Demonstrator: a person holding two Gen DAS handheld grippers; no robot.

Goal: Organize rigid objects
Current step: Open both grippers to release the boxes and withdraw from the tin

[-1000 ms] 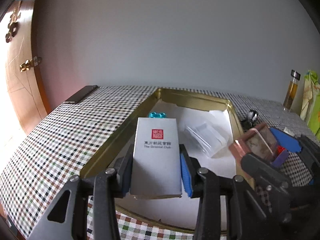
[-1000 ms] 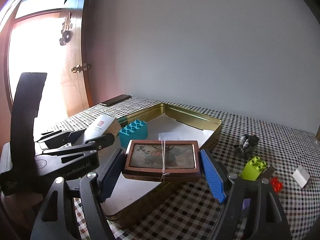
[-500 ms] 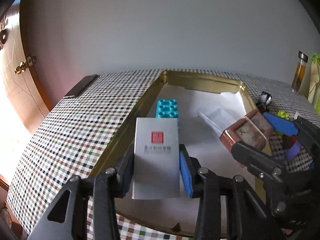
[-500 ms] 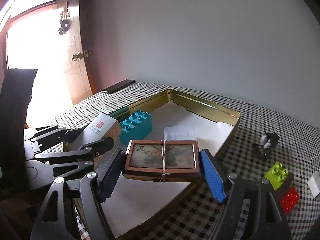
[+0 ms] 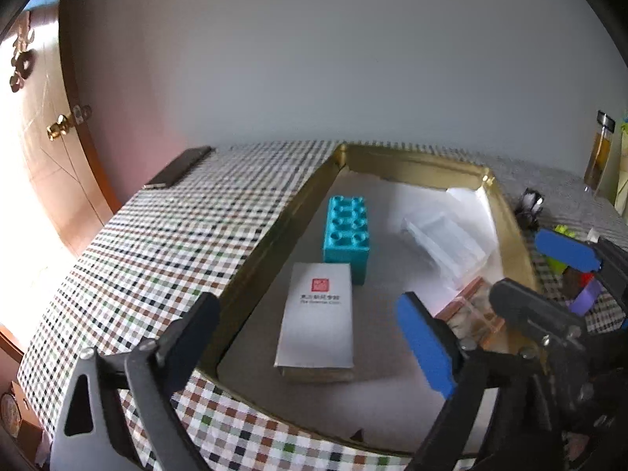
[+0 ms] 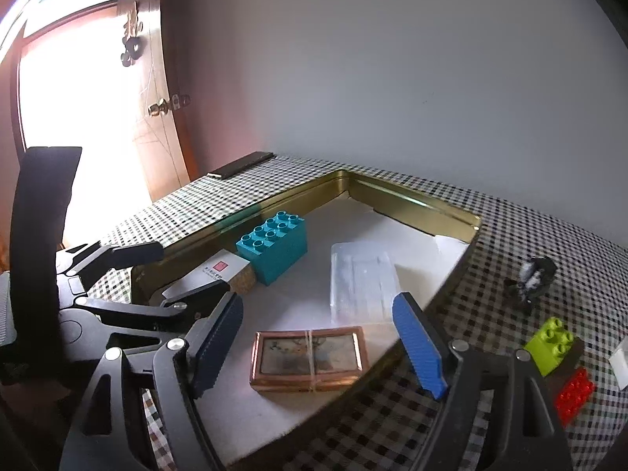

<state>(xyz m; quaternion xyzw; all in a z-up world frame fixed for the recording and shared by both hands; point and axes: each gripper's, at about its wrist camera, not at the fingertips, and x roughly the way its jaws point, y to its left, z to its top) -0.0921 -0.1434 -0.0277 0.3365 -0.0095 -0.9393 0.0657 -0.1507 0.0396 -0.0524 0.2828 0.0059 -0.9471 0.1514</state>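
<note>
We hold the left gripper [image 5: 310,337] with its jaws spread wide, having just opened them, so that the flat grey-white rectangular card box with a red seal [image 5: 318,316] lies free between them on the white liner of the shallow gold-coloured metal tray [image 5: 274,235], touched by neither pad. Its long axis runs away from us along the tray's left wall, and its far short end lies just beside, perhaps touching, the teal studded plastic building brick [image 5: 347,233]. We judge the box light and stiff, with smooth faces that may slip; it is best taken across its two long edges. The right gripper [image 6: 318,343] is likewise parted, its jaws having just opened a little, and the copper-framed rectangular picture case bound with a thin string [image 6: 310,357] rests flat in the tray's near corner, clear of both blue pads. Its long axis lies crosswise, from pad to pad. We judge it rigid and somewhat heavier, its glazed face probably fragile, so the short framed ends are the safer hold. Just beyond it lies a clear plastic case [image 6: 361,278]. Outside the tray, on the checked tablecloth [image 6: 510,235], we see a lime-green brick [image 6: 553,343], a red brick [image 6: 575,392] and a small black-and-white figure [image 6: 530,276], not yet put away.
</note>
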